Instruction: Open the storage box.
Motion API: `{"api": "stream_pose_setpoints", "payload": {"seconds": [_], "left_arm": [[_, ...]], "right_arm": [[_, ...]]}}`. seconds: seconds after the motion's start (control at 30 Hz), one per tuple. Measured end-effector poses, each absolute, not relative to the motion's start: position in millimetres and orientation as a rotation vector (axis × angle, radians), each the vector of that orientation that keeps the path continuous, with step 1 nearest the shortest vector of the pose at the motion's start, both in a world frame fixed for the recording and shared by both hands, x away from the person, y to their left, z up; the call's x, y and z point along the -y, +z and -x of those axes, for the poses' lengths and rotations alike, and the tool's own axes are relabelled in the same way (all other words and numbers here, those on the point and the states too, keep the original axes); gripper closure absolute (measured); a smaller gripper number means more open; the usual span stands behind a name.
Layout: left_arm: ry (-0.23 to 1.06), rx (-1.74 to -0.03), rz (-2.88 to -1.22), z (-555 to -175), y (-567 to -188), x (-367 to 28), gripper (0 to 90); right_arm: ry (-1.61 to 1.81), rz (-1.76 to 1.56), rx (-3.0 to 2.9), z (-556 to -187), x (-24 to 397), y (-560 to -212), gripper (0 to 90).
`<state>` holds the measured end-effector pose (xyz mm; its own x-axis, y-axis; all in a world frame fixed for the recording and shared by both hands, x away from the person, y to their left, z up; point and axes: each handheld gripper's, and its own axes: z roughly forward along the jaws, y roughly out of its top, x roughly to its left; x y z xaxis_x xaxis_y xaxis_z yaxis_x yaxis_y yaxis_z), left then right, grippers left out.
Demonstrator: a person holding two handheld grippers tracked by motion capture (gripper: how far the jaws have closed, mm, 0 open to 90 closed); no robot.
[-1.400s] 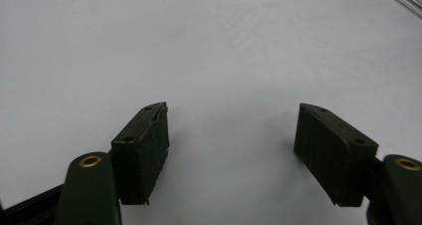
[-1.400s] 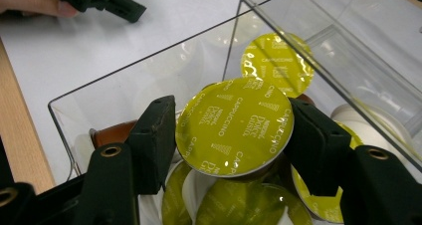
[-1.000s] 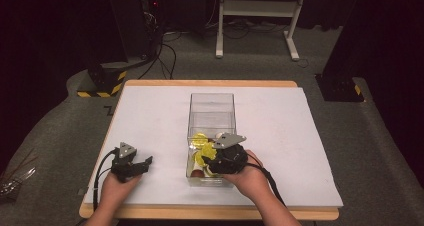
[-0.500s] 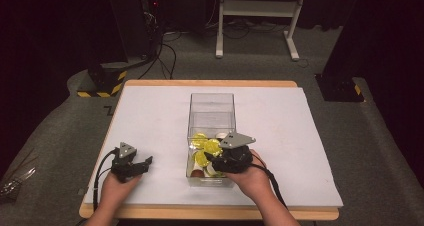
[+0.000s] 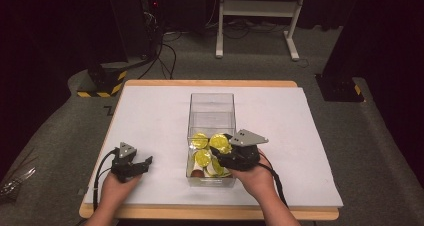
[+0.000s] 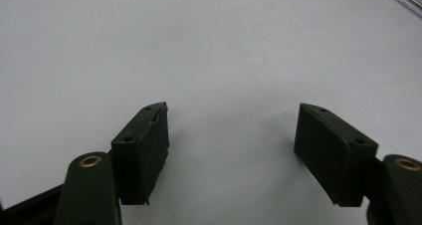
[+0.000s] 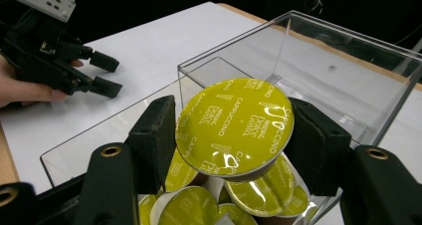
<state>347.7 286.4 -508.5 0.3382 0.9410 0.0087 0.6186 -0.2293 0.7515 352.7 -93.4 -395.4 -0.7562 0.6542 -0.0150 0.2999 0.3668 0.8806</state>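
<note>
— Gripping anything, the right gripper (image 7: 234, 135)?
— A yellow-lidded capsule (image 7: 234, 123), clamped between both jaws, just above the other capsules (image 5: 202, 158) in the clear box (image 5: 212, 103).
— The left gripper (image 5: 142, 163)?
— Spread wide over the white table (image 5: 150, 116), holding nothing.

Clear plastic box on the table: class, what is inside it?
The clear plastic box holds yellow-lidded coffee capsules piled at its near end; the right claw grips one yellow-lidded capsule. Capsules beneath the pile are covered, so no count.
</note>
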Motion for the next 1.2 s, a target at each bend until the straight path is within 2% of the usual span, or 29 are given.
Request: {"api": "stream_pose_setpoints", "payload": {"seconds": [1.2], "left_arm": [[0.628, -1.363, -1.947, -347.6, -508.5, -286.4, 29.8]], "right_arm": [[1.391, -0.905, -2.178, -358.2, 118.0, -389.0, 40.1]]}}
